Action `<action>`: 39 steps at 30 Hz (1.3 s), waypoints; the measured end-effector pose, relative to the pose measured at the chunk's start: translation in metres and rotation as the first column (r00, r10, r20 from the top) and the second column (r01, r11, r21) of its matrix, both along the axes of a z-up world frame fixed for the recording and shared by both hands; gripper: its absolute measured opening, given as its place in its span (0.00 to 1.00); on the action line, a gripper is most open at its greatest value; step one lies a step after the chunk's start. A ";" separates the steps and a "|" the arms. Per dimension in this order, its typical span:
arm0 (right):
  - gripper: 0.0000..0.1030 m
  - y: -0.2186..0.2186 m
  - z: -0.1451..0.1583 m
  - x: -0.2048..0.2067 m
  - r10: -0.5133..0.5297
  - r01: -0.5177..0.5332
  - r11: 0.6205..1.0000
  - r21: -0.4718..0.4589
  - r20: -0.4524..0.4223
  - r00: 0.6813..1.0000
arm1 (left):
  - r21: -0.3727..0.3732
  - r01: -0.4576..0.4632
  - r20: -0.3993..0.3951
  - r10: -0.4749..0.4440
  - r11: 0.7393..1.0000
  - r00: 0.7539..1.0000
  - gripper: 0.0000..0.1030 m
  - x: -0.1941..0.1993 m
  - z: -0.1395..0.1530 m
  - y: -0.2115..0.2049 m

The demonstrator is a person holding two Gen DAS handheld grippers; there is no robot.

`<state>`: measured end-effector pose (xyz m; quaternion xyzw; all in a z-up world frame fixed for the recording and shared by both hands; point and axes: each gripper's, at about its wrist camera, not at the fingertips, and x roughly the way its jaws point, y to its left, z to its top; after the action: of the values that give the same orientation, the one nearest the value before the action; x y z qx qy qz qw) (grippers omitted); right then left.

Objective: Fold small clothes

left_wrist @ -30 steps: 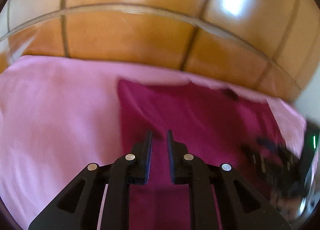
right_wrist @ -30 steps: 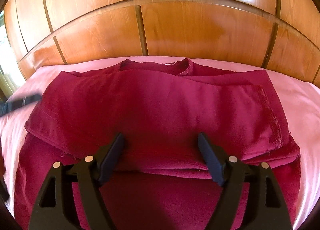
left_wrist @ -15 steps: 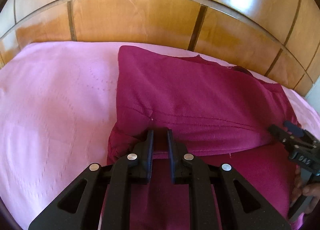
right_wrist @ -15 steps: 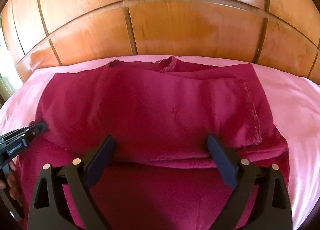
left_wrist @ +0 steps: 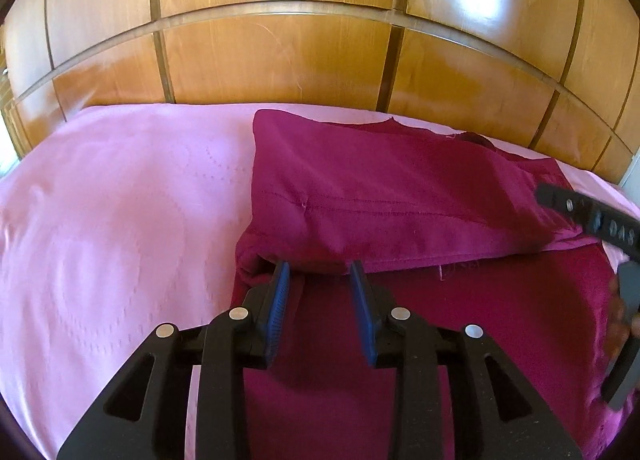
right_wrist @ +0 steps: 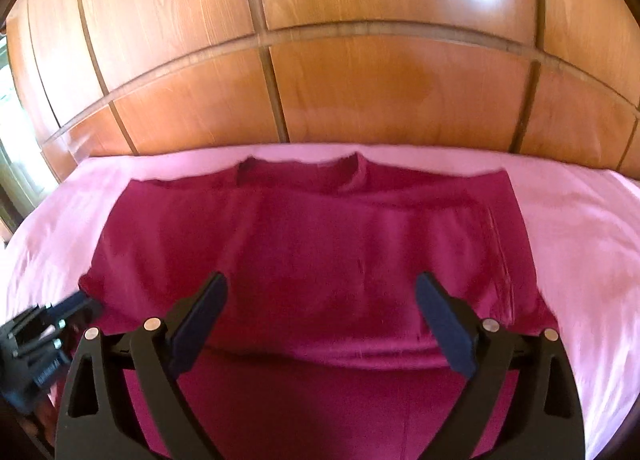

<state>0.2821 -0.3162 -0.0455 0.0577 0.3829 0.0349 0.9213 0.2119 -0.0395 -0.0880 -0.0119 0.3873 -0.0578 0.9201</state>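
Polished wooden panelling is seen behind a bed covered with a pink sheet, and on that sheet a dark magenta garment is spread, its neckline at the far edge next to the panelling. One fold is already laid: the near part has been turned over toward the far side, so that a doubled edge runs across the cloth from left to right. The fabric is judged to be soft, light and limp, with some nap that should keep the layers from sliding; no stiffness can be expected, so any lifted edge will sag between two holds. It is best taken at the corners of the doubled edge, both layers pinched together, or at the side edges for a fold across.

The left gripper is placed at the left end of that fold; its jaws have just been opening and are parted a little, with the folded hem lying at their tips but apparently no longer pinched, though the view there is shadowed. The right gripper is held wide open above the fold's right half, and nothing is gripped by it.
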 end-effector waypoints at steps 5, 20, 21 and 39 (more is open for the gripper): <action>0.92 -0.013 -0.011 0.018 -0.045 0.046 0.999 0.015 -0.048 0.998 | -0.005 -0.004 -0.019 0.004 1.000 1.000 0.29 0.005 -0.005 0.003; 0.98 -0.022 -0.040 0.024 -0.059 0.059 0.998 0.000 -0.088 0.994 | -0.013 -0.010 -0.027 0.010 1.000 1.000 0.29 0.010 -0.010 0.004; 0.98 -0.021 -0.041 0.025 -0.059 0.059 0.998 -0.001 -0.087 0.994 | -0.013 -0.010 -0.027 0.010 1.000 1.000 0.29 0.010 -0.010 0.004; 0.98 -0.016 -0.032 0.018 -0.076 0.072 0.996 -0.044 -0.089 0.993 | -0.028 -0.040 0.009 0.040 0.999 0.999 0.44 -0.043 0.009 0.013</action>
<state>0.3005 -0.3327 -0.0780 0.0547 0.4225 -0.0095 0.9047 0.1688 -0.0263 -0.0794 -0.0321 0.3818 -0.0450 0.9226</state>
